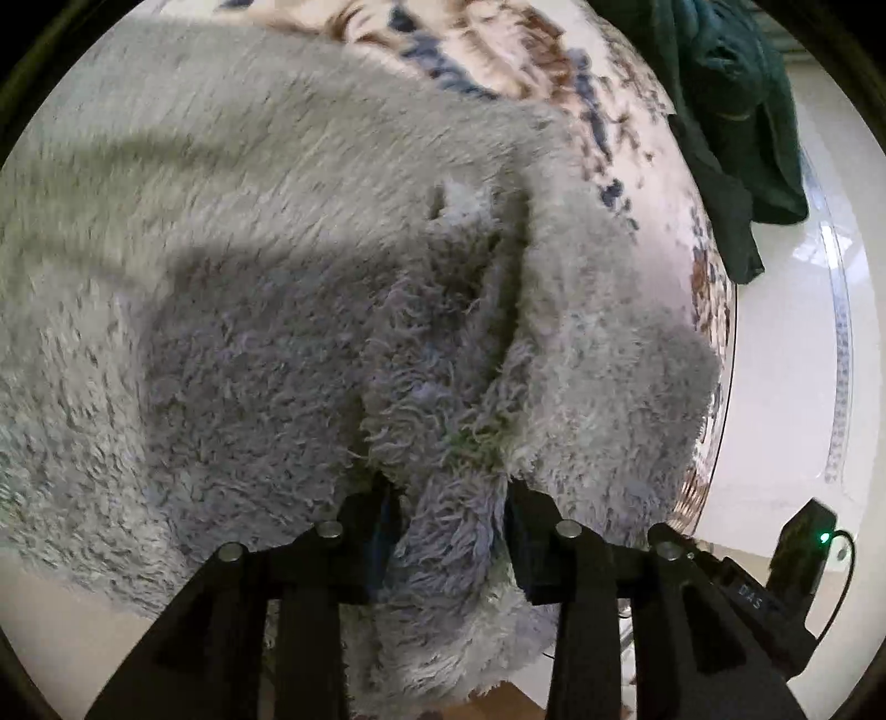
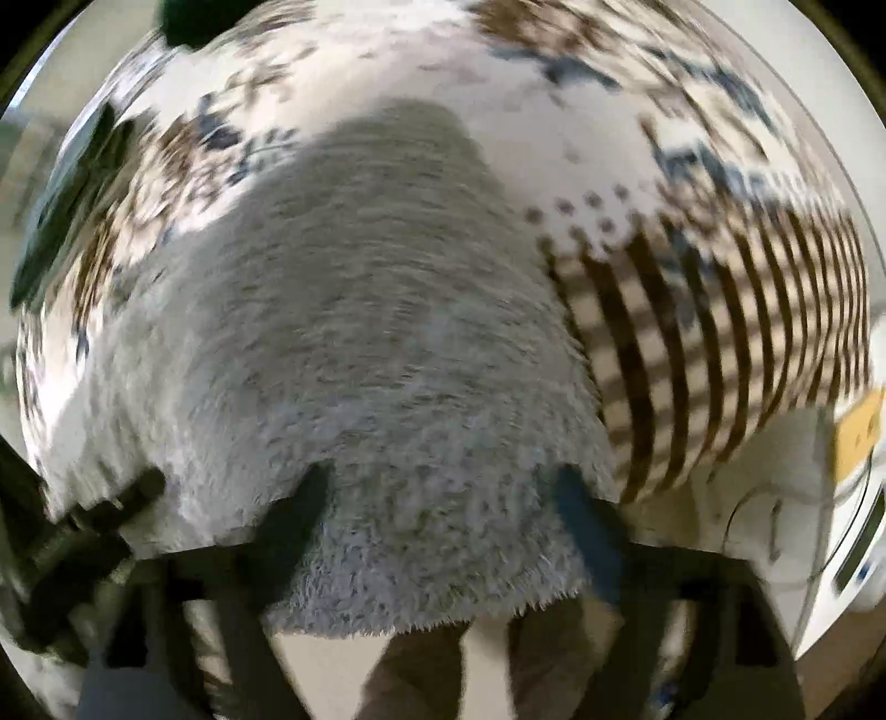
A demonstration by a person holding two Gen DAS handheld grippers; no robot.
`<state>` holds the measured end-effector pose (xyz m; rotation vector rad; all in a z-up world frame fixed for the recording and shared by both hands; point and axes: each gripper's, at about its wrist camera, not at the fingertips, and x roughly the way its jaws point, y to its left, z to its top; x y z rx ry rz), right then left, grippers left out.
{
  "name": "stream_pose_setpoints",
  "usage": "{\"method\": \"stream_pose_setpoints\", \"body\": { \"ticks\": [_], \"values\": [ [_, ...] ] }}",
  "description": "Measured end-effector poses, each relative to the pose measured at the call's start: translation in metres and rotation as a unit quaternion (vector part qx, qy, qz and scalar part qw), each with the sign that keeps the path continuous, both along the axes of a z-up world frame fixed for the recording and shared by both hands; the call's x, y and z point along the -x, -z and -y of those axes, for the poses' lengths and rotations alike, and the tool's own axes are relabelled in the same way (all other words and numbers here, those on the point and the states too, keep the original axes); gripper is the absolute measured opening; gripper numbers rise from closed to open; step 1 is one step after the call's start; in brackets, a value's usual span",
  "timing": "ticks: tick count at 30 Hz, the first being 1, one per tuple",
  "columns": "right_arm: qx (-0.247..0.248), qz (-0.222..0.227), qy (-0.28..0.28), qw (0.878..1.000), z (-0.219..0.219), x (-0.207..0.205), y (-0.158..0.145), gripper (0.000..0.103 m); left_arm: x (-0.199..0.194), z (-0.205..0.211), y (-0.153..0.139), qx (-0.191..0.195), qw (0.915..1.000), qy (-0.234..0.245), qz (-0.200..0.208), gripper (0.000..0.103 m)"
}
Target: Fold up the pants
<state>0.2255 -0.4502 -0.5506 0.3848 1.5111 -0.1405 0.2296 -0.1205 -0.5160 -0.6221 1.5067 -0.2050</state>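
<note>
1. Pants [image 1: 310, 288]: grey fleece, spread ahead of both sets of fingers over a patterned tablecloth [image 2: 720, 310], near edge hanging off toward the grippers.
2. Left gripper [image 1: 451, 515]: fingers clamped on a bunched ridge of fleece between them, likely so the edge can be lifted for a fold.
3. Right gripper [image 2: 443, 498]: fingers set wide, fleece edge lying between; view blurred, so cannot tell whether they pinch it.
4. Dark green garment [image 1: 736, 122]: beyond and right of the left fingers, well apart.

left tongs [image 1: 451, 498] pinching grey fleece pants [image 1: 310, 288] | patterned cloth [image 1: 498, 50] beneath | dark green garment [image 1: 731, 111] beyond
</note>
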Motion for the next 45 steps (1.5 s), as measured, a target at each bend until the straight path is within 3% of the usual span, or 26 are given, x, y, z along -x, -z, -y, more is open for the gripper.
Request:
{"method": "stream_pose_setpoints", "body": {
  "ticks": [1,2,4,7,10,12,14,17,19,24,27,28,29,31,32,36,40,45],
  "values": [
    [0.015,0.006,-0.021,1.0,-0.007,-0.003,-0.002,0.102,-0.002,0.004,-0.006,-0.013,0.9998,0.006,0.011,0.044],
    [0.026,0.008,-0.032,0.999,-0.012,-0.006,-0.004,0.102,-0.002,0.004,-0.009,-0.022,0.9996,0.009,0.016,0.063],
    [0.043,0.009,-0.055,0.998,-0.022,-0.01,-0.004,0.102,-0.005,0.005,-0.019,-0.044,0.9985,0.007,0.032,0.078],
    [0.028,0.007,-0.065,0.998,-0.033,-0.012,-0.005,0.102,0.007,-0.016,-0.034,-0.064,0.9961,-0.023,0.057,0.078],
    [0.016,-0.003,-0.084,0.996,-0.049,-0.015,-0.005,0.102,0.024,-0.055,-0.041,-0.084,0.9875,-0.094,0.095,0.078],
    [0.014,-0.008,-0.098,0.995,-0.059,-0.02,-0.007,0.102,0.042,-0.089,-0.036,-0.088,0.9796,-0.154,0.095,0.078],
    [0.011,-0.009,-0.108,0.994,-0.07,-0.026,-0.009,0.102,0.061,-0.124,-0.028,-0.081,0.9669,-0.228,0.082,0.078],
    [0.017,-0.005,-0.125,0.992,-0.088,-0.04,-0.012,0.102,0.088,-0.173,-0.018,-0.064,0.9379,-0.335,0.063,0.078],
    [0.025,-0.004,-0.138,0.99,-0.104,-0.05,-0.012,0.102,0.095,-0.195,-0.014,-0.087,0.9216,-0.375,0.053,0.078],
    [0.031,-0.004,-0.154,0.988,-0.136,-0.066,-0.012,0.102,0.081,-0.247,0.016,-0.071,0.9045,-0.416,0.062,0.078],
    [0.026,-0.007,-0.156,0.987,-0.153,-0.072,-0.012,0.102,0.06,-0.266,0.033,-0.058,0.9036,-0.42,0.062,0.078],
    [0.024,-0.006,-0.156,0.987,-0.158,-0.073,-0.011,0.102,0.058,-0.271,0.035,-0.042,0.9034,-0.422,0.066,0.073],
    [0.023,-0.005,-0.157,0.987,-0.163,-0.074,-0.011,0.102,0.057,-0.274,0.035,-0.039,0.9024,-0.423,0.073,0.057],
    [0.023,-0.001,-0.158,0.987,-0.17,-0.074,-0.01,0.102,0.055,-0.268,0.028,-0.045,0.9035,-0.414,0.102,0.036],
    [0.022,0.003,-0.157,0.987,-0.171,-0.074,-0.009,0.102,0.058,-0.264,0.019,-0.057,0.9064,-0.401,0.12,0.03],
    [0.016,0.007,-0.148,0.989,-0.167,-0.075,-0.004,0.102,0.071,-0.249,-0.012,-0.101,0.9082,-0.376,0.153,0.026],
    [0.001,0.005,-0.14,0.99,-0.152,-0.074,-0.005,0.102,0.076,-0.241,-0.037,-0.127,0.9109,-0.36,0.158,0.026],
    [-0.004,0.012,-0.155,0.988,-0.134,-0.072,-0.015,0.102,0.088,-0.233,-0.049,-0.14,0.9063,-0.372,0.144,0.026]
  ]
}}
